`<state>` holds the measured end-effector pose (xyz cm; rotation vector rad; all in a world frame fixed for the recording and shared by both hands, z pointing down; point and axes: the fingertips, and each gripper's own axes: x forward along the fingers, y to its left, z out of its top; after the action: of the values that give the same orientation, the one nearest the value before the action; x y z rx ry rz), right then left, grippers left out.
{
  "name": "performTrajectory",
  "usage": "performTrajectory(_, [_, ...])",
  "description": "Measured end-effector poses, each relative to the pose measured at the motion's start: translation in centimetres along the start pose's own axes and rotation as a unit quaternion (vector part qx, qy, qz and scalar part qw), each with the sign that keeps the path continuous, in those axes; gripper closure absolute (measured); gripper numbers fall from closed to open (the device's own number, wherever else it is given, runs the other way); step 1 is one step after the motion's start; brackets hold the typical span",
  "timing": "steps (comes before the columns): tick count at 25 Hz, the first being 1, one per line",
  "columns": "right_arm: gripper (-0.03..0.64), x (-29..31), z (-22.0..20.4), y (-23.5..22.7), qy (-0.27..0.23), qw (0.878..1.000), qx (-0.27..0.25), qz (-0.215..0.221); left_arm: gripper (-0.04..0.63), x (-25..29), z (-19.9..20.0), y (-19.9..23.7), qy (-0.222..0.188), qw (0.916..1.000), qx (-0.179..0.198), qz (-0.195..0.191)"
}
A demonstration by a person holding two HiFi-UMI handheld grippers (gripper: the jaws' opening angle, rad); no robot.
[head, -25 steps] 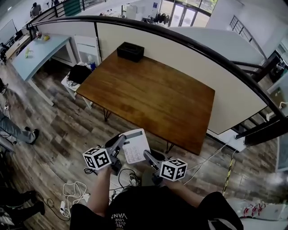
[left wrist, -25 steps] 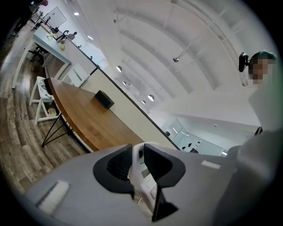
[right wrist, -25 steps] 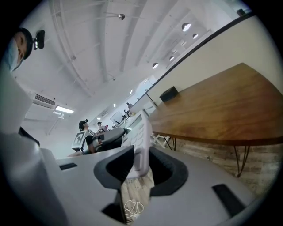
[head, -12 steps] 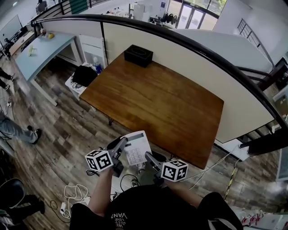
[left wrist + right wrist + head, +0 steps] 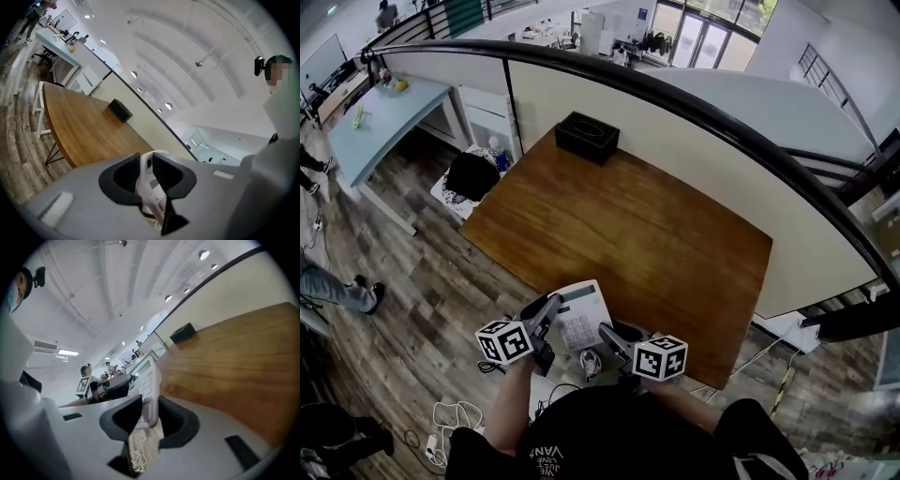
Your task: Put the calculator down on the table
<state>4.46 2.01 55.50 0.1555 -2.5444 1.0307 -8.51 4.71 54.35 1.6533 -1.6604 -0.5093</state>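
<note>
A white calculator (image 5: 579, 317) hangs level between my two grippers, right at the near edge of the brown wooden table (image 5: 637, 234). My left gripper (image 5: 548, 310) is shut on its left side and my right gripper (image 5: 607, 334) on its right side. In the left gripper view the calculator (image 5: 151, 191) shows edge-on, pinched between the dark jaws of the left gripper (image 5: 146, 165). In the right gripper view the keypad of the calculator (image 5: 148, 385) stands between the jaws of the right gripper (image 5: 150, 411), with the table top (image 5: 234, 357) beyond.
A black box (image 5: 588, 137) sits at the table's far left corner, against a beige partition (image 5: 694, 141). White cables (image 5: 455, 412) lie on the floor by my feet. A white stool with a black bag (image 5: 473, 175) and a pale blue desk (image 5: 380, 117) stand to the left.
Both grippers have carried the calculator forward, from over the floor to the table's near edge. Their hold on it looks the same.
</note>
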Motion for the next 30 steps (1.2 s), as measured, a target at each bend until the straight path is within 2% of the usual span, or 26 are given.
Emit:
performTrajectory(8, [0.512,2.3,2.8,-2.6,0.012,1.000,-0.004,0.002,0.525,3.5,1.9,1.7,0.005,1.0000,-0.002,0.003])
performTrajectory(15, [0.512,4.3,4.6,-4.2,0.007,1.000,0.006,-0.019,0.525,6.4,3.5,3.5,0.027,0.9995,-0.003,-0.015])
performTrajectory(23, [0.512,9.3,7.8,-5.2,-0.028,0.997,0.030,-0.068,0.525,10.2,8.0,7.1,0.083,0.9943,0.010,-0.066])
performTrajectory(30, [0.512,14.3,10.6,-5.7,-0.048,0.992,0.054,-0.102,0.525,13.3,12.5,10.3,0.132,0.9862,0.027,-0.096])
